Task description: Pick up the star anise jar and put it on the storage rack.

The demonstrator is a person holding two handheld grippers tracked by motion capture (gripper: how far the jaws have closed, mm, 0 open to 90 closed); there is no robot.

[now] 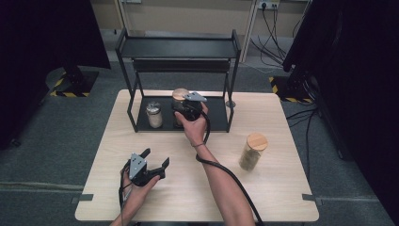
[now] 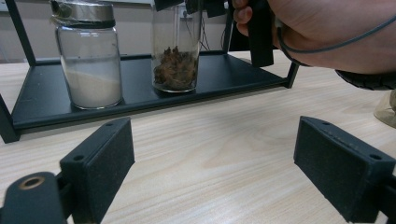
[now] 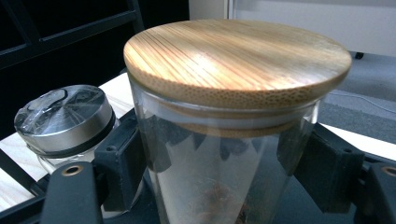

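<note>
Two jars sit on the lower deck of the black rack [image 1: 141, 126] at the far side of the table [image 1: 282, 188], and from the high view your right tongs [image 1: 187, 106] are up against the wooden-lidded jar [image 1: 179, 95] there. The steel-capped jar [image 1: 154, 114] stands just to its left, apart from it. Your left tongs [image 1: 155, 158] rest low over the near table, jaws spread wide, nothing between them. A third jar [image 1: 253, 151] with a wooden lid stands alone on the table off to your right, well apart from the rack.

Over to the left gripper view: your left tongs [image 2: 212, 163] gape wide above bare wood. Beyond them the steel-capped jar [image 2: 89, 56] holds pale powder, and the wooden-lidded jar [image 2: 176, 51] shows brown pieces at its bottom, standing upright on the rack deck [image 2: 42, 109]. Your right hand [image 2: 327, 32] comes in at top right, beside that jar.

Now the right gripper view: your right tongs [image 3: 219, 163] have a jaw at either side of the glass below the wooden-lidded jar [image 3: 233, 60] top, closed onto it. The steel-capped jar [image 3: 63, 116] sits just beside the left jaw.
</note>
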